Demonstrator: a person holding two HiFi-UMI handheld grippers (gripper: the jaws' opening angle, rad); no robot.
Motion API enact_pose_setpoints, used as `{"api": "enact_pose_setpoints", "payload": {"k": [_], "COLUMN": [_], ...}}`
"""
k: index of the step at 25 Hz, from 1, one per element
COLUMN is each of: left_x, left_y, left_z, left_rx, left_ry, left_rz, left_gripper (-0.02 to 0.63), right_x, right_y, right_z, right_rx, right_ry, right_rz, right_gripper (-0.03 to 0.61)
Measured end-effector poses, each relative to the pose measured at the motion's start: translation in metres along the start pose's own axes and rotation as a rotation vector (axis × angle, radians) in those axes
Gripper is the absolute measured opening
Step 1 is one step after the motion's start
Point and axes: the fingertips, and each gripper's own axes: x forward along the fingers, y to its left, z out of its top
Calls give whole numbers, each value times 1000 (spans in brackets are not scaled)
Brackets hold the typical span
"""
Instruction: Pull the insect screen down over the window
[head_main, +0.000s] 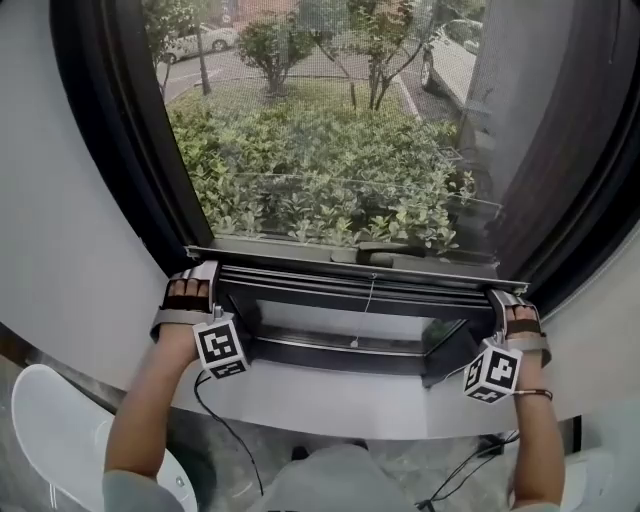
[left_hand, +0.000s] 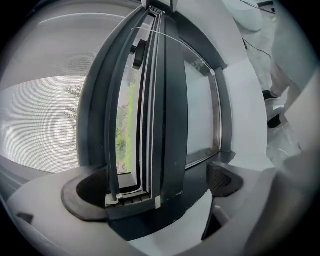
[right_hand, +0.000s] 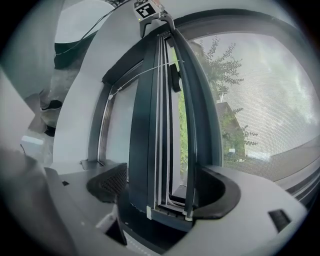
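The delicate insect screen (head_main: 320, 130) hangs low in the window frame (head_main: 115, 150), and its bottom rail (head_main: 350, 282) looks stiff and light, best held at both ends, where the right tongs (right_hand: 165, 192) clamp it and the left tongs (left_hand: 157, 187) stand released around it.

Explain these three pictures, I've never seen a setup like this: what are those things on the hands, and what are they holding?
A person wears a camera on the head and holds a two-fingered gripper in each hand; the marker cubes belong to them. The head view looks down at a window: left gripper and right gripper sit at the ends of the screen bar, low by the sill. The other two pictures come from cameras on each gripper. The left fingers stand open around the bar; the right fingers seem to press it.
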Motion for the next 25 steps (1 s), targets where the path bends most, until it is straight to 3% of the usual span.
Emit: {"api": "enact_pose_setpoints", "payload": {"k": [9, 15, 25], "left_x": [5, 13, 19], "left_y": [-3, -25, -34], "left_z": [2, 3, 7], "left_rx": [-23, -10, -36], "left_ry": [3, 22, 8], "left_rz": [42, 10, 12], "left_gripper": [595, 595, 595], "right_x": [3, 11, 18], "right_y": [5, 26, 35], "right_z": [0, 0, 0], "right_rx": [-3, -12, -1], "right_ry": [12, 26, 24], "right_rz": [-8, 36, 27], "right_gripper": [403, 403, 403]}}
